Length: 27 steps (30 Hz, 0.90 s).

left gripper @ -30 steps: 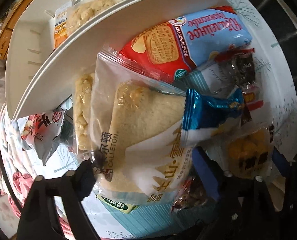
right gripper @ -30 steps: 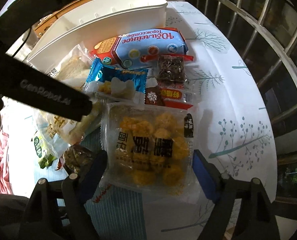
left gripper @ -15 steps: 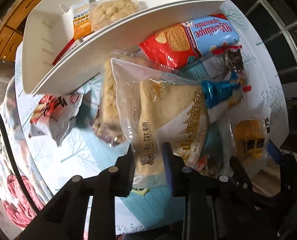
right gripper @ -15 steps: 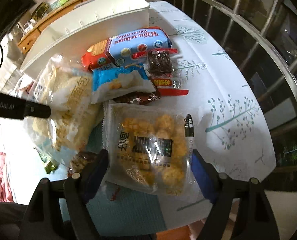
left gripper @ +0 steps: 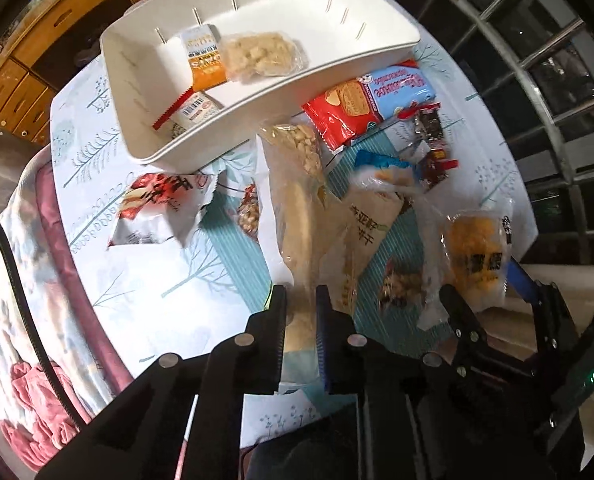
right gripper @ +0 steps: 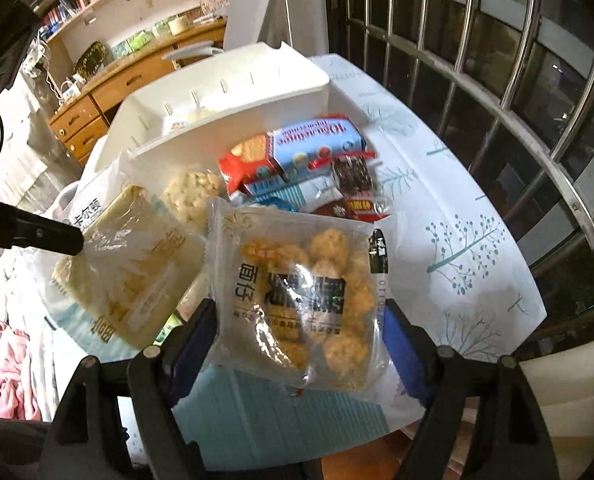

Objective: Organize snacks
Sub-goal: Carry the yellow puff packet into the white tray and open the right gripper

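Snacks in sealed wrappers lie in a loose heap just in front of a white plastic bin (left gripper: 377,46) with slotted walls, on a surface (right gripper: 449,200) covered by a white cloth printed with teal trees. Three packets already lie inside the bin: an orange-and-white sachet (left gripper: 203,58), a clear pack of pale crumbly pieces (left gripper: 261,56) touching it, and a white packet with a red serrated edge (left gripper: 189,110) against the near wall.

Left gripper (left gripper: 301,320): fingers narrowed onto the lower edge of a clear bag holding a pale tan cake (left gripper: 303,216), which hangs raised above the heap. Gripping by the seam probably spares the soft contents and leaves the bag free to swing over the bin's near wall.

Right gripper (right gripper: 301,340): blue-padded fingers stand wide on either side of a clear bag of golden fried balls (right gripper: 301,280). The bag's edges reach both pads, yet firm contact cannot be confirmed; the wide spacing suits the bag's full width.

Still beside the bin: a red-and-blue biscuit pack (left gripper: 373,100) touching its near wall, a red-and-white foil pouch (left gripper: 157,208) at its left corner, and small dark wrapped sweets (left gripper: 429,128) next to the biscuits. Judged stage: early sorting, most items not yet binned.
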Each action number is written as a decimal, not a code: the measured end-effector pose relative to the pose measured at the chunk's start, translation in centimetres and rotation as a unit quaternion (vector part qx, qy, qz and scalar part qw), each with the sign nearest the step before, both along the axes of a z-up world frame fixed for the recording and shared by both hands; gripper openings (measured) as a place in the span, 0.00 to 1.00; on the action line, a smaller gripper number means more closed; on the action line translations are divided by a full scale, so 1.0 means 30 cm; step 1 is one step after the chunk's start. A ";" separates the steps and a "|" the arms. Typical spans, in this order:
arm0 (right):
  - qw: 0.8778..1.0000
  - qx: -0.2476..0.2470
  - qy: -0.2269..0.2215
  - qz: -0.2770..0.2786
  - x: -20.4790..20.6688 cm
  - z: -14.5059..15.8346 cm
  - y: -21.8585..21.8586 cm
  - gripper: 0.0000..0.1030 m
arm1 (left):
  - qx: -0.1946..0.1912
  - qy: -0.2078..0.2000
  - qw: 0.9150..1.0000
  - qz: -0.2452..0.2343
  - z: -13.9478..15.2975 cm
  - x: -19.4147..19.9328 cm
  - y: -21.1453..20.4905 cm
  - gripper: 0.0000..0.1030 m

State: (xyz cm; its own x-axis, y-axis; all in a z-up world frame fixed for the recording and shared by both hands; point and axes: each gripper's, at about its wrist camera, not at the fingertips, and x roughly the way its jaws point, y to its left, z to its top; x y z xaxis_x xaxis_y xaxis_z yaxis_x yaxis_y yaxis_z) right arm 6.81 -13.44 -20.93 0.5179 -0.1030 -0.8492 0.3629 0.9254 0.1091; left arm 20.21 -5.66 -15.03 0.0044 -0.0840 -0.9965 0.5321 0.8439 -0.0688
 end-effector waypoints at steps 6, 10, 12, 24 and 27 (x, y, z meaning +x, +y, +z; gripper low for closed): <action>1.000 -0.008 -0.022 0.007 0.004 0.064 0.047 0.79 | -0.022 -0.012 1.000 0.000 0.103 0.009 0.072 0.11; 0.999 -0.013 -0.037 0.023 0.033 0.099 0.067 0.79 | -0.040 -0.020 0.999 0.007 0.180 0.016 0.119 0.10; 0.998 -0.018 -0.046 0.034 0.056 0.122 0.079 0.79 | -0.047 -0.030 0.998 0.011 0.229 0.025 0.139 0.10; 0.988 -0.044 -0.093 0.112 0.292 0.264 0.107 0.79 | -0.096 -0.121 0.986 0.059 0.502 0.224 0.192 0.06; 0.984 -0.051 -0.109 0.130 0.371 0.298 0.096 0.79 | -0.105 -0.136 0.982 0.078 0.527 0.293 0.185 0.06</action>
